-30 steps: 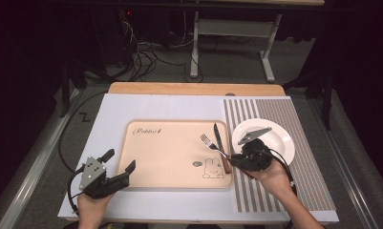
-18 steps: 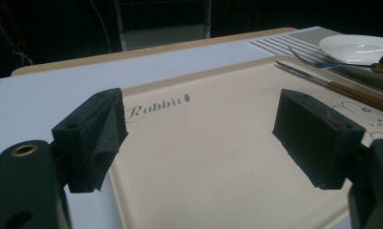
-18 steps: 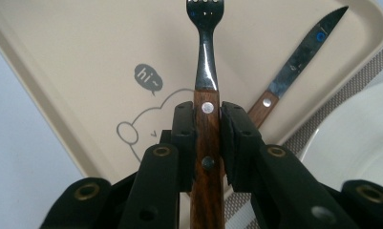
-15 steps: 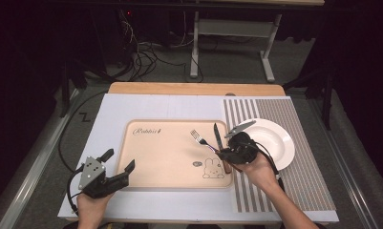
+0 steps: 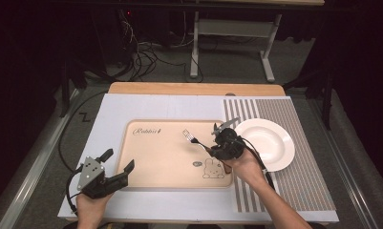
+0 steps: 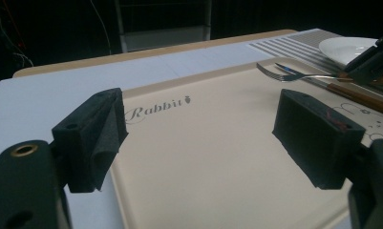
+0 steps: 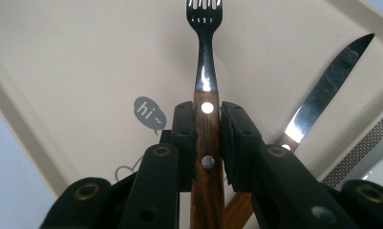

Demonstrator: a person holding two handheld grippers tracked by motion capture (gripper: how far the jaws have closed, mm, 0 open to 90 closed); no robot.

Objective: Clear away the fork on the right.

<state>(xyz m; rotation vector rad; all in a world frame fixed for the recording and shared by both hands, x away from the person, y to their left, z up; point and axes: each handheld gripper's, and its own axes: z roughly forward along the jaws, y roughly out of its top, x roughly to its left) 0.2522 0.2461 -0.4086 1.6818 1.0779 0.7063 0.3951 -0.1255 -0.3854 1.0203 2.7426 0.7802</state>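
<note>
The fork [image 5: 195, 140], clamped by its wooden handle between the pads of the right gripper [image 5: 213, 147], has been carried leftward off the plate [image 5: 268, 143] side and is now held over the tray [image 5: 155, 162], tines ahead of the jaws. The knife [image 7: 318, 102] lies just beside. A placement on the tray seems under way. The left gripper [image 5: 118, 168] rests with jaws apart, unmoved from the earlier frame.

A white plate [image 5: 270, 140] rests on a striped mat [image 5: 303, 186] (right of the tray [image 5: 155, 162]).
</note>
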